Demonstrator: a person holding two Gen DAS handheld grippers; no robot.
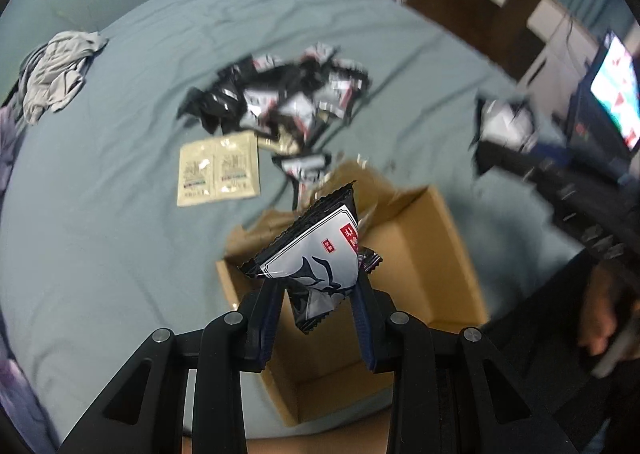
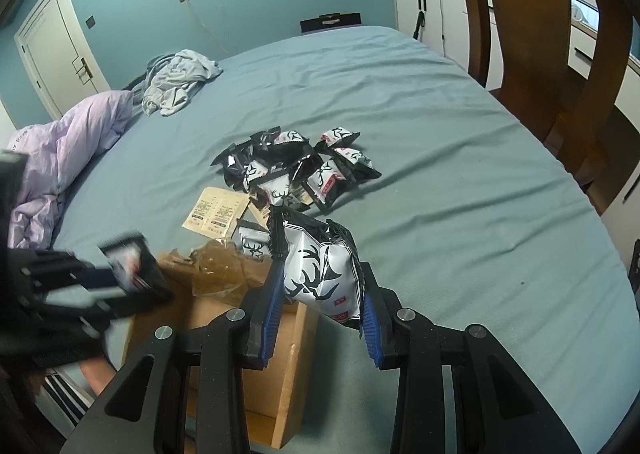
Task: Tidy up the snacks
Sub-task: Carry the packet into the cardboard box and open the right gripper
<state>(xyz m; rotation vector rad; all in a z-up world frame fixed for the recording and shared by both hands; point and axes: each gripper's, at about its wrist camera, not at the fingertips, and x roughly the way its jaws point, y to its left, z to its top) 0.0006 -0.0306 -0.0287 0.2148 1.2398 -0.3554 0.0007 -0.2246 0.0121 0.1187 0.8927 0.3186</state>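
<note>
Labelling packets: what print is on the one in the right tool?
White front with a black antler print, black edges, small red label: the packet in the right tool. Clearest in the right wrist view.

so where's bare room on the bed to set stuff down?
Bare sheet right of the snack pile, toward the wooden chair, and beyond the pile. Crowded between pile, tan packets and cardboard box.

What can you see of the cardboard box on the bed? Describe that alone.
The box is plain brown cardboard, open at the top, its flaps folded outward and one far flap crumpled. It sits upright on the blue sheet at the near edge of the bed. Its visible inside looks bare. The left tool holds a packet above its opening; nothing is seen touching it but the sheet.
</note>
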